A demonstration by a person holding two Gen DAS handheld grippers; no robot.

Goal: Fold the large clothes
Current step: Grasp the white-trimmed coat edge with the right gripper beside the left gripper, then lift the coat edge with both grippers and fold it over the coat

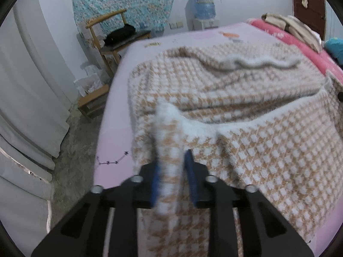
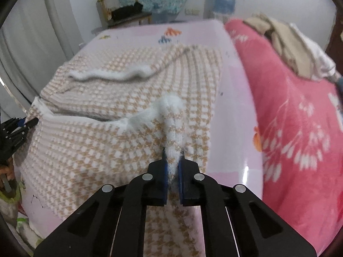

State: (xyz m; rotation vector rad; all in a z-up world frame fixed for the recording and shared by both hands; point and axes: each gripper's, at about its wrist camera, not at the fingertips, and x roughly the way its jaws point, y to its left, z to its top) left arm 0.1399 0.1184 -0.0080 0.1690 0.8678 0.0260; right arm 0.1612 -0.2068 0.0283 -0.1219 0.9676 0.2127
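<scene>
A large tan-and-white houndstooth knit sweater (image 1: pixel 246 98) lies spread on a pink bed sheet (image 1: pixel 120 132); it also shows in the right wrist view (image 2: pixel 120 98). My left gripper (image 1: pixel 172 160) is shut on a bunched white-edged hem corner of the sweater and holds it lifted. My right gripper (image 2: pixel 173 154) is shut on the other hem corner, also lifted. The hem between them hangs raised over the sweater's body. The left gripper also shows at the left edge of the right wrist view (image 2: pixel 32 121).
A red floral blanket (image 2: pixel 300 128) with a pile of beige clothes (image 2: pixel 295 42) lies along the right of the bed. A wooden chair (image 1: pixel 111 40) and a low stool (image 1: pixel 94 100) stand left of the bed. A water dispenser (image 1: pixel 203 6) stands by the far wall.
</scene>
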